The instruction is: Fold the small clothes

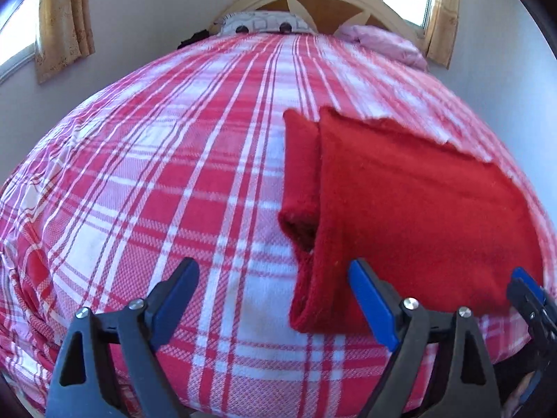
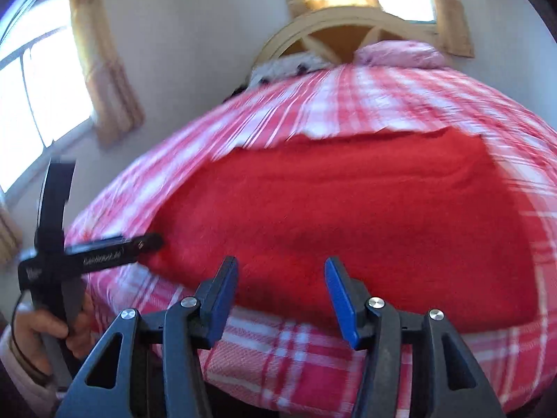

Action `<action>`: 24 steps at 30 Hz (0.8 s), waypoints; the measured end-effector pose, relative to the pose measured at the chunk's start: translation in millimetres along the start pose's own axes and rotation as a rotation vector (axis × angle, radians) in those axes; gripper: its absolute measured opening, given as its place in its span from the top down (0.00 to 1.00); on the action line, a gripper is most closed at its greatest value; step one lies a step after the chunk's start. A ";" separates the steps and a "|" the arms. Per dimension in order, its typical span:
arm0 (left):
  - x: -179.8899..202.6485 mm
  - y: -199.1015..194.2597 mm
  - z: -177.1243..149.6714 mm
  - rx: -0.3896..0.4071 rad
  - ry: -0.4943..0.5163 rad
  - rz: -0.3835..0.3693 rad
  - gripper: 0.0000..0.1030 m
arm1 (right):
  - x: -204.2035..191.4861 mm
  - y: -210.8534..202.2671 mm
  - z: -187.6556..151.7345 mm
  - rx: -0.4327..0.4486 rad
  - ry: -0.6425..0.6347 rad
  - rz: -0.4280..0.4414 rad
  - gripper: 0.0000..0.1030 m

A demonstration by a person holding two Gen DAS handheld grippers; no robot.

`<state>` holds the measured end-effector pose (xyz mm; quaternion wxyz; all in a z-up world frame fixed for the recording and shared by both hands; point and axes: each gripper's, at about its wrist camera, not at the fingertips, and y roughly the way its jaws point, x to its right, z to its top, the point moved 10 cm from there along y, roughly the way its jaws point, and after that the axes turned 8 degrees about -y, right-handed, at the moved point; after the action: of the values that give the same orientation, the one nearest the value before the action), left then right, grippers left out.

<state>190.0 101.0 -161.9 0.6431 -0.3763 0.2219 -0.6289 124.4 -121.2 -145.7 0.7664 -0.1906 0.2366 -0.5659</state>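
Note:
A small red knit garment lies folded flat on the red and white plaid bedspread, with a narrower folded strip along its left side. My left gripper is open and empty, hovering at the garment's near left corner; its right finger overlaps the cloth's front edge. In the right wrist view the garment fills the middle, blurred. My right gripper is open and empty above its near edge. The left gripper's body shows at the garment's left corner, and the right gripper's fingertips show at the far right.
The bed's wooden headboard stands at the far end with a patterned pillow and a pink pillow. Curtained windows sit on the walls. The bed's front edge lies just below the grippers.

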 end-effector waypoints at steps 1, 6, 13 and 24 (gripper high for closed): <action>2.2 -2.3 3.7 0.009 -0.019 -0.019 0.08 | 7.8 -4.7 2.5 0.016 0.017 -0.015 0.48; 20.4 1.4 19.3 0.013 -0.079 -0.110 0.05 | 29.7 -14.5 -0.2 0.029 0.068 -0.056 0.48; 26.9 34.9 6.2 -0.093 -0.172 -0.125 0.05 | 29.9 -13.6 -14.2 -0.004 0.051 -0.057 0.48; 35.4 30.0 7.1 -0.054 -0.191 -0.199 0.53 | 37.0 -14.1 -20.6 -0.008 0.086 -0.032 0.48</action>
<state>218.5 65.6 -173.7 0.5856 -0.4718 0.1381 -0.6445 110.6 -161.2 -160.0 0.7457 -0.1728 0.2683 -0.5849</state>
